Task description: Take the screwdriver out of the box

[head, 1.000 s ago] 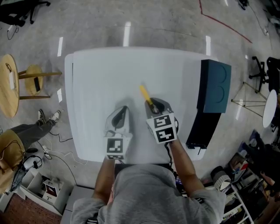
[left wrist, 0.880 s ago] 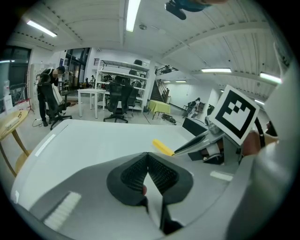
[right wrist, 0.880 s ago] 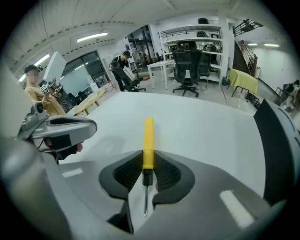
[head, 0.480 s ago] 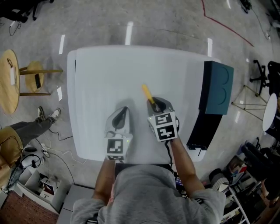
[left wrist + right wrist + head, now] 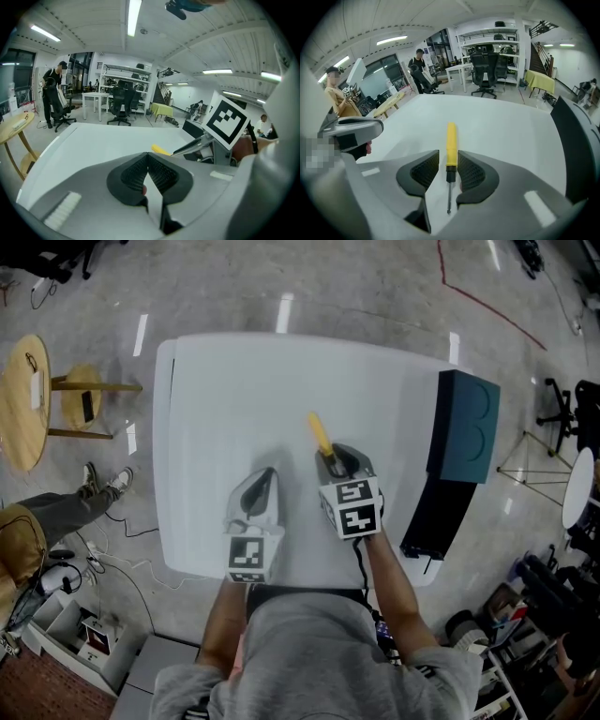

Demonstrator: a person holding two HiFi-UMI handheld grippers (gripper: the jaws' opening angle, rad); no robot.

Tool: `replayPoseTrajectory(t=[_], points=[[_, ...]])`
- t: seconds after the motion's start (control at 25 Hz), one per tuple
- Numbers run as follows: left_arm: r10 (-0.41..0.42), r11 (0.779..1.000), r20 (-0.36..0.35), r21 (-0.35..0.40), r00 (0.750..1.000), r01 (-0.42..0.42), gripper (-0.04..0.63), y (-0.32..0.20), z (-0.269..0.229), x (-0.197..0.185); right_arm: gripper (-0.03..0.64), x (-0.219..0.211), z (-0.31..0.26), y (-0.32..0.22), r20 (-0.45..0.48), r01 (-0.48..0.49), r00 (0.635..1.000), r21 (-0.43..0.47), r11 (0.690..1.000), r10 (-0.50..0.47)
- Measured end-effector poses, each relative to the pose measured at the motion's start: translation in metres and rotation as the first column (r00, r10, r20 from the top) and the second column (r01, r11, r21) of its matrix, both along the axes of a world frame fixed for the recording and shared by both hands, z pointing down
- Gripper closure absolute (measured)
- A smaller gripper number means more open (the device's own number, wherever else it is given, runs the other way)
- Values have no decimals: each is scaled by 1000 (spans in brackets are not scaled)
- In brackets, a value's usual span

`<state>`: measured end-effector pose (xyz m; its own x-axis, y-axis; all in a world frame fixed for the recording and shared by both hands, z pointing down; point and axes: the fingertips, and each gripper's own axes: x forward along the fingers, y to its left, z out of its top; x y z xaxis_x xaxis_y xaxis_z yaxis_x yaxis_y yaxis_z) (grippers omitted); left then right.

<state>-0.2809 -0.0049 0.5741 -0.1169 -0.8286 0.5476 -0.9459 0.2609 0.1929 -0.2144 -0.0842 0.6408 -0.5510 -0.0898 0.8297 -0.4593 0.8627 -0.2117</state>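
- Two grippers are over a white desk (image 5: 234,390), side by side near its front edge and not touching each other.
- Right gripper (image 5: 336,457) (image 5: 448,171): the jaws have just been opening and now stand wide. The screwdriver lies between them with a gap on each side, so the pads are not pressing it.
- Screwdriver (image 5: 321,435) (image 5: 451,140): it lies flat on the desk, out of the box. The yellow handle points away from the person; the black collar and metal shaft sit between the right jaws, tip toward the person.
- In the left gripper view, only a bit of the yellow handle (image 5: 161,150) shows, beside the right gripper's marker cube.
- Left gripper (image 5: 263,474) (image 5: 148,159): the jaws are together at the tips with nothing between them. It is over bare desk, left of the right gripper. I cannot tell whether it touches the desk.
- Box (image 5: 464,423): dark teal, at the desk's right edge, well apart from the screwdriver. A black flap (image 5: 433,517) lies just beside it, toward the person. The right gripper view shows its dark edge (image 5: 576,140) at the far right.
- A wooden stool (image 5: 23,409) stands on the floor left of the desk.
- Office chairs (image 5: 487,70) (image 5: 123,101) stand beyond the desk's far end.
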Motion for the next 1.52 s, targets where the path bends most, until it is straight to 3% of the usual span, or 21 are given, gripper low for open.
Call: replayPoseTrajectory(t=[0.64,1.12,1.52], points=[[-23,994,120,113,992,9,584,28,-77,39,500,41,-104,22,204,-44,979,124,991,18],[-91,971,202,234,975,42,583,52,-150,68,517,89,-186,40,346,-81,938,256,963,-13],[-87,953,262,303,961,3,583,70,-196,112,526,143,-242,61,450,-119,891,353,928,-57]])
